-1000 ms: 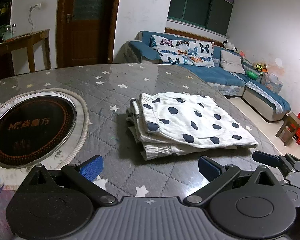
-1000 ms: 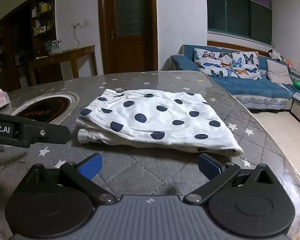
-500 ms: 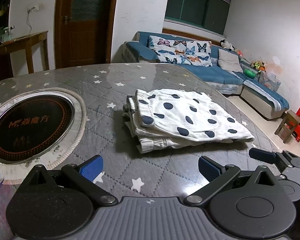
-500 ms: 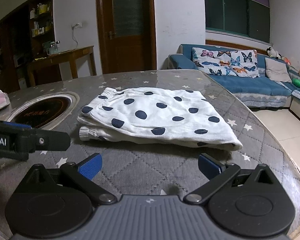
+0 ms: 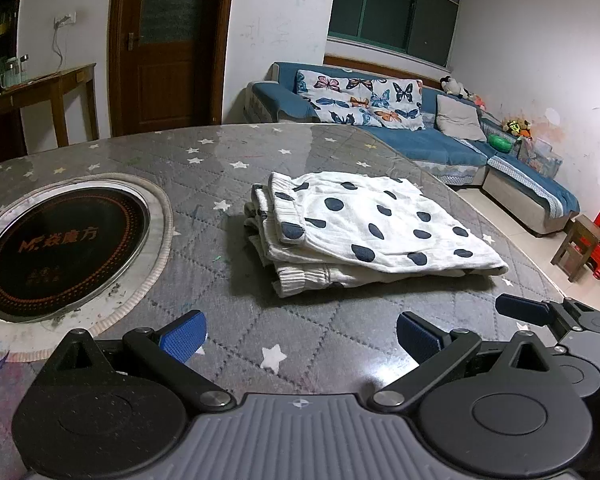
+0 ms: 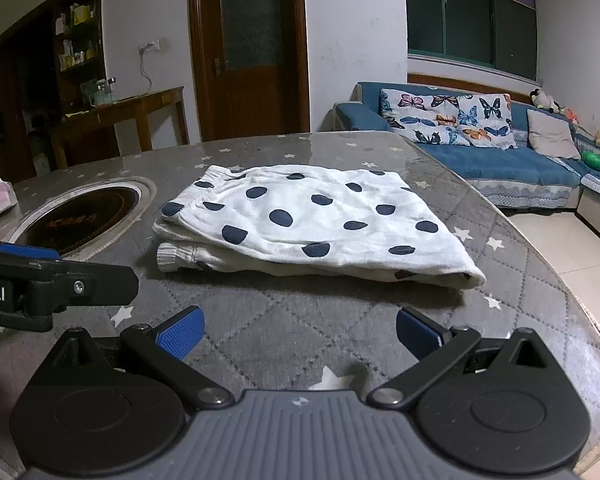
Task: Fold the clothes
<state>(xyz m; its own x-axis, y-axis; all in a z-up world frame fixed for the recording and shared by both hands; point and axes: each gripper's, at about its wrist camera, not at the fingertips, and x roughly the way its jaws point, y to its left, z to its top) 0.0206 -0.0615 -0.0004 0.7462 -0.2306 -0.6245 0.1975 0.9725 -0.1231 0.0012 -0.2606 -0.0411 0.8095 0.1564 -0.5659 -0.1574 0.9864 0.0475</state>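
Item: folded polka-dot garment (image 5: 364, 228), white with dark spots, lying flat on grey star-print tabletop (image 5: 228, 292).
Left tool (image 5: 300, 334) and right tool (image 6: 298, 330): each spread wide, empty, held just short of the garment's near edge. Round black cooktop inset (image 5: 60, 248) lies to the garment's left.

left wrist: low, near | right wrist: rightward | shared: folded clothes (image 5: 364, 228)
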